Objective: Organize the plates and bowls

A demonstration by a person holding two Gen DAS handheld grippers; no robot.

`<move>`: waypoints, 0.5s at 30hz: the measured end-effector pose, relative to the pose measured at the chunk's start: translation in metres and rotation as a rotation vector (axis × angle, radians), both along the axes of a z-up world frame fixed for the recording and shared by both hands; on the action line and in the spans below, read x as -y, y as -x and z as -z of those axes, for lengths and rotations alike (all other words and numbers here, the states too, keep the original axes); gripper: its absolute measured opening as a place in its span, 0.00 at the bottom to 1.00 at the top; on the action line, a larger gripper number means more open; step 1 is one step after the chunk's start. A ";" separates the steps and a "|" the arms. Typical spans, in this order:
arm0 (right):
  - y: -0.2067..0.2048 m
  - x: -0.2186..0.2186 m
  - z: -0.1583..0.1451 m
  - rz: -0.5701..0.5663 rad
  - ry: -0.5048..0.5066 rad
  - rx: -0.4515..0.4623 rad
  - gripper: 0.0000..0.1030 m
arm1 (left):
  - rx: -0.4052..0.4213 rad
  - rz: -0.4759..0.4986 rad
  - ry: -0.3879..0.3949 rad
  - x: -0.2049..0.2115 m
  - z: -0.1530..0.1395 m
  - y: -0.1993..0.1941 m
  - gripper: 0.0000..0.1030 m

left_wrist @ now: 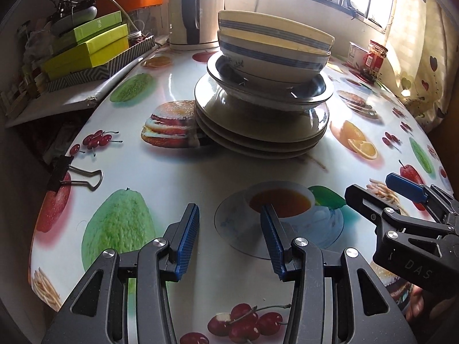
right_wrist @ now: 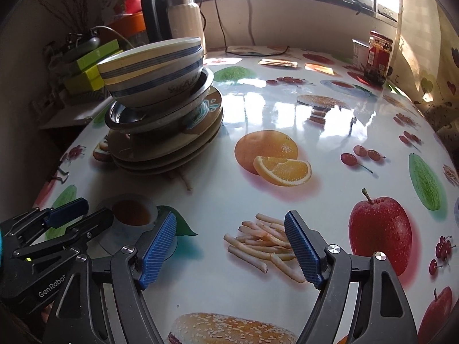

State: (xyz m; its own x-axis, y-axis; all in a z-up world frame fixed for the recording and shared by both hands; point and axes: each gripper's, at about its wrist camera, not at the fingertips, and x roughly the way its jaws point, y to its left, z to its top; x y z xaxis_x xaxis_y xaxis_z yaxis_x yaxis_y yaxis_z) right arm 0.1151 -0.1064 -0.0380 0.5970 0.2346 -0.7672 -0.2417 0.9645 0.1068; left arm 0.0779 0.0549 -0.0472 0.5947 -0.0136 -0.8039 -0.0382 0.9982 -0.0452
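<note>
Two cream bowls with blue stripes (left_wrist: 272, 40) (right_wrist: 152, 66) sit nested on top of a pile. Under them is a shiny metal bowl (left_wrist: 315, 89) (right_wrist: 129, 117), and below that a stack of plates (left_wrist: 258, 134) (right_wrist: 160, 154). The pile stands upright on the fruit-print table (left_wrist: 172, 177), toward its far side. My left gripper (left_wrist: 229, 223) hovers low over the near table, short of the pile, open with nothing between its blue pads. Beside it on the right, my right gripper (right_wrist: 229, 238) is also open and empty. Each gripper shows at the edge of the other's view (left_wrist: 373, 186) (right_wrist: 96, 209).
An electric kettle (right_wrist: 155, 14) and a cream thermos (right_wrist: 186, 20) stand behind the pile, with cords along the window wall. Green boxes (left_wrist: 94, 43) are stacked on a side shelf at the left. A red jar (right_wrist: 378, 54) stands at the far right. A binder clip (left_wrist: 71, 172) grips the table's left edge.
</note>
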 end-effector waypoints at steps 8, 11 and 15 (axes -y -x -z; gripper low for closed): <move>-0.004 -0.001 0.006 0.009 0.020 -0.012 0.80 | 0.011 0.000 -0.015 0.003 0.002 -0.002 0.50; -0.004 -0.002 0.007 0.011 0.030 -0.010 0.81 | 0.012 -0.007 -0.030 0.005 0.002 -0.003 0.50; -0.003 -0.004 0.008 0.020 0.068 0.001 0.83 | 0.015 -0.014 -0.034 0.005 0.003 -0.003 0.50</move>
